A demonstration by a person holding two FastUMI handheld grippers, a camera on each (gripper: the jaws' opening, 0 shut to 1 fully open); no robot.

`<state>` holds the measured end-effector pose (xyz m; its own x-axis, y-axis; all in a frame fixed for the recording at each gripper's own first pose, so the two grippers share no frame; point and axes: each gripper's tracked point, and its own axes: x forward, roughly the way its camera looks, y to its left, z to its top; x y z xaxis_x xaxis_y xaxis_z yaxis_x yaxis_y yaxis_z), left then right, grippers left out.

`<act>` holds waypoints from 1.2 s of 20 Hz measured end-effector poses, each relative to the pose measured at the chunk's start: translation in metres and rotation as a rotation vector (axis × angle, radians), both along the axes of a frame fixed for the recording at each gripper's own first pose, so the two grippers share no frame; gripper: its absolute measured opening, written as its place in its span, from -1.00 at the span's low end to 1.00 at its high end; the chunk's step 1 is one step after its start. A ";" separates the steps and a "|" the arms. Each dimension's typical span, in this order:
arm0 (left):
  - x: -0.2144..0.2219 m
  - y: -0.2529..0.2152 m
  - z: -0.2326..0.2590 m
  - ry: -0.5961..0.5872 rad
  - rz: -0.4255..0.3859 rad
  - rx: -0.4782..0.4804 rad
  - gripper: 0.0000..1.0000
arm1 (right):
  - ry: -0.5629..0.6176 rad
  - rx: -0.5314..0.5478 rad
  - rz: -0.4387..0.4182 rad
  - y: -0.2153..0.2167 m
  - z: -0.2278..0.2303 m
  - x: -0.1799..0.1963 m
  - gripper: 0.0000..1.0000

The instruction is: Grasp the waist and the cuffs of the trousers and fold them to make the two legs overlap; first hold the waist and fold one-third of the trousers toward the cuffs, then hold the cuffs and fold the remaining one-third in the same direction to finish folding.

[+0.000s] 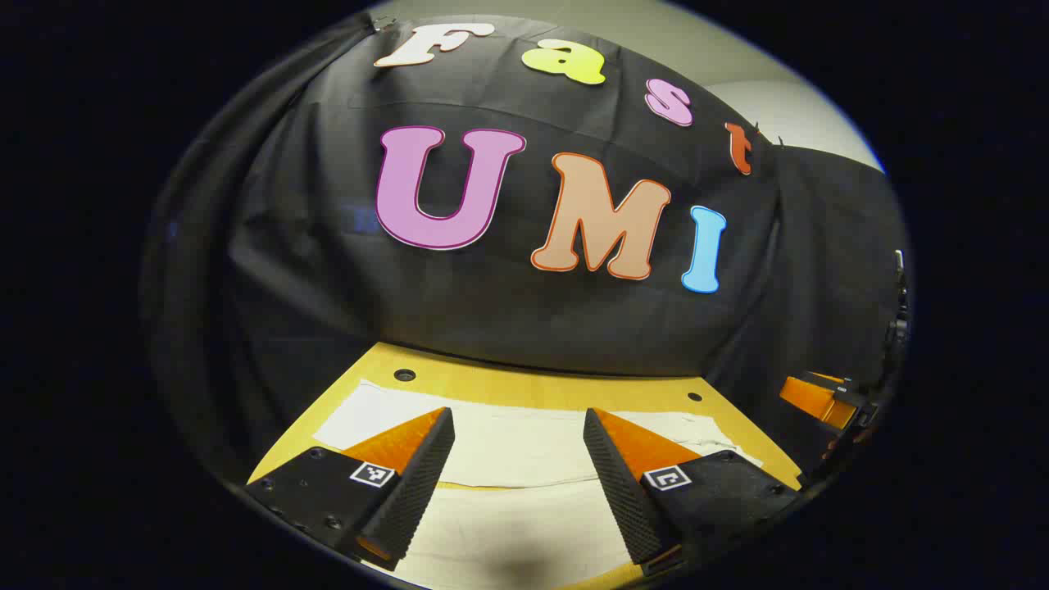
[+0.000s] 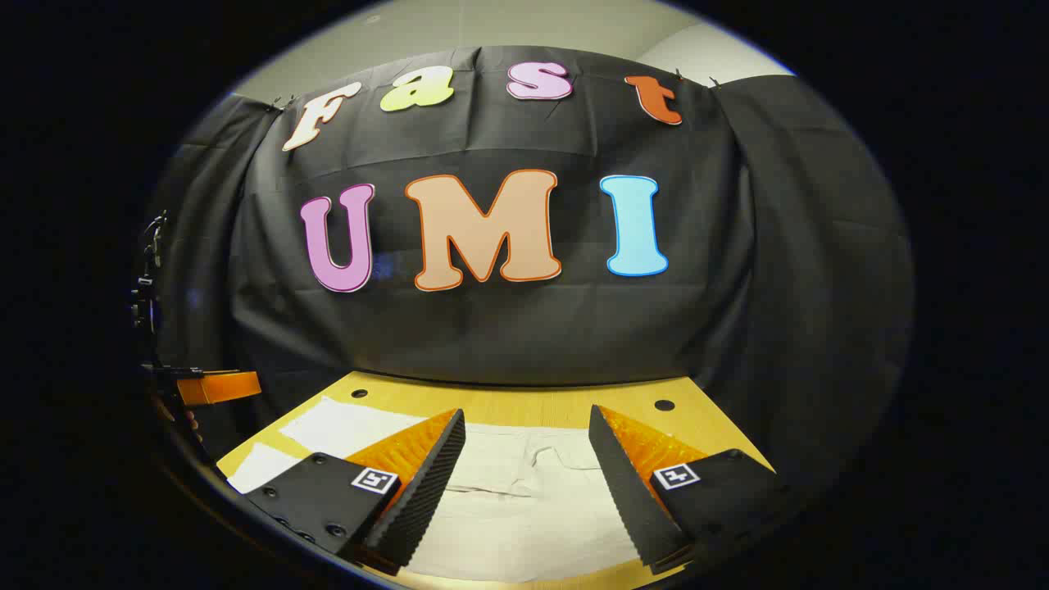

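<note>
The left gripper (image 1: 518, 426) stood open in the left gripper view, its 2 fingers (image 1: 418, 483) spread wide with nothing between them. It hung above the trousers (image 1: 516, 459), and no contact with the cloth could be made out. The pale trousers lay flat on the table (image 1: 524, 385), reaching from under the fingers toward the far edge and out past both fingers. A straight fold or hem line crossed the cloth between the fingers, running side to side.

In the right gripper view the right gripper (image 2: 526, 422) was likewise open, its jaws wide apart and empty, poised above the trousers (image 2: 524, 492). Some gathered creases showed in the cloth between the fingertips (image 2: 610, 459); whether that was the waist could not be told. The cloth stretched away to the left of this view, so its long axis appeared to run side to side across the table (image 2: 508, 401), parallel to the far edge.

The yellow wooden table showed a bare strip beyond the trousers, with 2 small dark holes (image 1: 404, 375) near its far edge. Behind it hung the black cloth wall (image 1: 508, 311). The other gripper (image 1: 819, 397) showed at the right edge of the left gripper view, and the other gripper (image 2: 217, 385) at the left edge of the right gripper view. Nothing lay on the trousers.
</note>
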<state>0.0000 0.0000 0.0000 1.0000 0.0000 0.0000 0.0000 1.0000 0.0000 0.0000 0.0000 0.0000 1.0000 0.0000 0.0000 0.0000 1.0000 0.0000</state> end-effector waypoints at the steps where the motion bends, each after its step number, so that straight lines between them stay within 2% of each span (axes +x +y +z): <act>1: -0.002 -0.002 -0.003 0.006 -0.004 0.008 0.87 | 0.000 -0.006 -0.007 -0.002 -0.002 -0.001 0.94; 9: -0.012 -0.012 -0.017 0.033 -0.034 0.044 0.88 | 0.031 -0.006 -0.013 0.001 -0.019 -0.017 0.94; 17: -0.019 -0.014 -0.033 0.064 -0.031 0.024 0.88 | 0.038 0.002 -0.021 -0.002 -0.021 -0.025 0.94; 21: -0.026 -0.010 -0.049 0.092 -0.033 0.064 0.89 | 0.054 0.004 -0.025 -0.006 -0.026 -0.032 0.94; 24: -0.033 -0.013 -0.079 0.158 -0.086 0.065 0.88 | 0.074 -0.005 -0.035 -0.012 -0.032 -0.039 0.94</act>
